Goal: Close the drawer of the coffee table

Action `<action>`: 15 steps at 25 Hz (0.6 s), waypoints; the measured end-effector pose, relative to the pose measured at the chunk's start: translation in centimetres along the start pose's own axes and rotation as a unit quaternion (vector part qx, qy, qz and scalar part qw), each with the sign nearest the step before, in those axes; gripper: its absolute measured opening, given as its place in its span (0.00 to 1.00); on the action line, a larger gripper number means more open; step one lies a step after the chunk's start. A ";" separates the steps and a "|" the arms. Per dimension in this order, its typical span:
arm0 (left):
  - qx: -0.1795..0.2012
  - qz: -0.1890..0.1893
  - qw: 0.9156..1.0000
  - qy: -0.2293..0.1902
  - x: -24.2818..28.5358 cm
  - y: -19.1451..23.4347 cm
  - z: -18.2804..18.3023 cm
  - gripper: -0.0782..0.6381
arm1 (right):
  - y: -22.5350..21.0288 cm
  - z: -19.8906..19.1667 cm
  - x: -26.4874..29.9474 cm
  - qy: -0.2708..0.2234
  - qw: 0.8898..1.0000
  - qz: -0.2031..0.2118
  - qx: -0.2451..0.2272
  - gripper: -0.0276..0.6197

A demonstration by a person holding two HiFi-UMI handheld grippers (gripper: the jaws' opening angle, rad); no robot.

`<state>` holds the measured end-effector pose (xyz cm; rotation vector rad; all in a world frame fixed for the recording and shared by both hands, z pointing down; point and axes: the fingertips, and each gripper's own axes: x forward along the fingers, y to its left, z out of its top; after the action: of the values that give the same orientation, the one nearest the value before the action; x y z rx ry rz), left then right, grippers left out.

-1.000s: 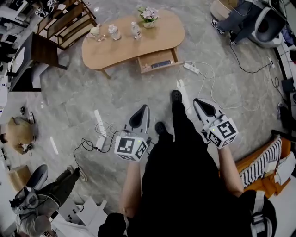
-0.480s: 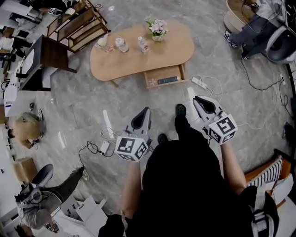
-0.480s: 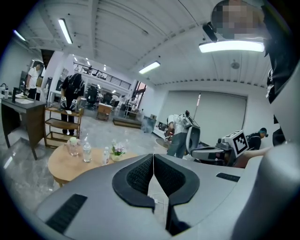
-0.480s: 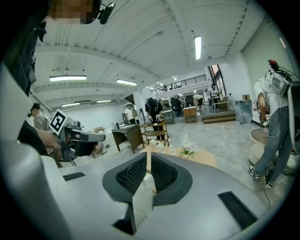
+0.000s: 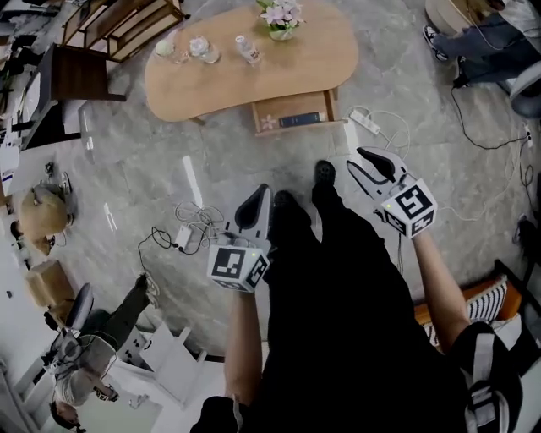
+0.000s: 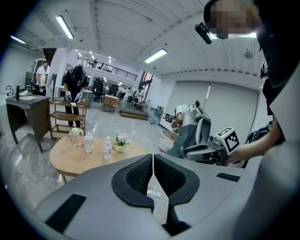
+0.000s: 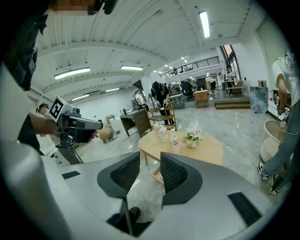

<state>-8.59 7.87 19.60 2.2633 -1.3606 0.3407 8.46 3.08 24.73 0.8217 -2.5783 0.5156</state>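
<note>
The wooden coffee table [image 5: 254, 63] stands at the top of the head view. Its drawer [image 5: 296, 114] is pulled out toward me, with a dark book [image 5: 302, 119] inside. My left gripper [image 5: 265, 192] is shut and empty, well short of the table over the floor. My right gripper [image 5: 354, 159] is just short and right of the drawer, its jaws opening with nothing between them. In the left gripper view the closed pads [image 6: 153, 157] point at the table [image 6: 70, 157]. The right gripper view shows a gap between the pads [image 7: 150, 157], with the table [image 7: 197, 149] and part of the drawer [image 7: 156, 176] beyond.
On the table stand bottles [image 5: 247, 51], a glass jar [image 5: 167, 46] and a flower pot [image 5: 281, 17]. A power strip [image 5: 363, 124] with white cables lies right of the drawer. More cables [image 5: 182, 237] lie at the left. A dark desk [image 5: 72, 80] and people sit around.
Both grippers have moved forward toward the table. The right gripper's jaws have parted from shut. The left gripper stays shut.
</note>
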 end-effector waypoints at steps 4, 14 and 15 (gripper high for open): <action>-0.004 -0.016 0.999 0.030 1.9 0.6 -2.7 0.13 | -1.9 -2.9 2.1 0.040 0.999 0.004 -0.015 0.24; 0.009 -0.055 0.995 0.082 9.4 6.4 -10.7 0.32 | -8.7 -11.6 7.5 0.124 0.991 -0.029 -0.037 0.31; 0.013 -0.065 0.993 0.092 10.3 7.1 -11.9 0.33 | -9.5 -12.7 8.2 0.131 0.990 -0.033 -0.040 0.31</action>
<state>-9.52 3.35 36.25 2.2661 -1.1154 0.5121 11.13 -2.25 41.54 0.7533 -2.3081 0.4635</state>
